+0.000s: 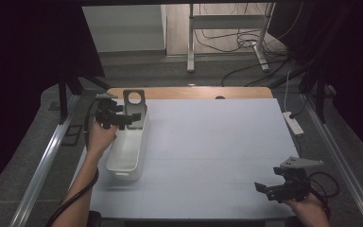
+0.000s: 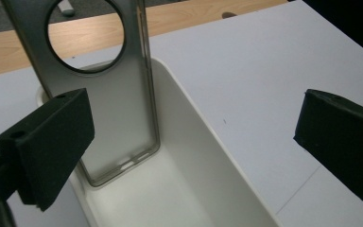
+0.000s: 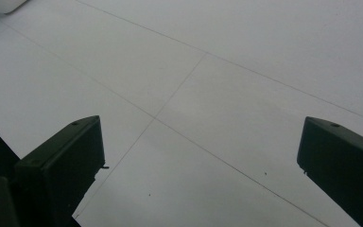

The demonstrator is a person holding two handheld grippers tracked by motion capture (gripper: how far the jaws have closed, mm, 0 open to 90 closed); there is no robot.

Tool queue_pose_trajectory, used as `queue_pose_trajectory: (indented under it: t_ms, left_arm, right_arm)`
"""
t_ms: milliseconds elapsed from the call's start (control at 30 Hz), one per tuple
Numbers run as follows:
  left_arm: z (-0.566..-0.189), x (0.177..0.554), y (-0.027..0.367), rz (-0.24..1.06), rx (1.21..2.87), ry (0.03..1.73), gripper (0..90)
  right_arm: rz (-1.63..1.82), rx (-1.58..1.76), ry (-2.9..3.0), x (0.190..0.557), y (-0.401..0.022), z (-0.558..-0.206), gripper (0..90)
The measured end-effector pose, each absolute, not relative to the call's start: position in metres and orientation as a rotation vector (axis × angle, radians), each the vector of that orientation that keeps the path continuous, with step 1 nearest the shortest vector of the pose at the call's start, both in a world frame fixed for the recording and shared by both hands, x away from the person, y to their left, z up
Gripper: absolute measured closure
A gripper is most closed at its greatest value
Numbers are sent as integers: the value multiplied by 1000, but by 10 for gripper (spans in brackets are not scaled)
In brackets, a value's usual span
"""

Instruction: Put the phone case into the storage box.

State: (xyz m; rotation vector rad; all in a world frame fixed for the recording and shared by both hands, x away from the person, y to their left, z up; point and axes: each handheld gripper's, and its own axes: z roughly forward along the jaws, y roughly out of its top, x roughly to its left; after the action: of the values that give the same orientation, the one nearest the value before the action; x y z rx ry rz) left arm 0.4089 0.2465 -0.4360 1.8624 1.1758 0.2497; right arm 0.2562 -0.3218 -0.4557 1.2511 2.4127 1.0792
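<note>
The phone case (image 2: 104, 109) loses its top at the frame edge; the left claw (image 2: 194, 151) hides its lower left corner.

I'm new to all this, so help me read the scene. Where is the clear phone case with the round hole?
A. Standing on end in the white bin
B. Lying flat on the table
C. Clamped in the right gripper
A: the clear phone case stands on end inside the white bin, leaning on its far wall, no fingers touching it.
</note>
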Motion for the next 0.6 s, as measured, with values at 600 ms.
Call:
queue_pose_trajectory:
  t_ms: [600]
  left_arm:
    - [-438,394,239,270,1882,1118,0]
  right_arm:
    - [1068,1236,2423,256,-321,-456,20]
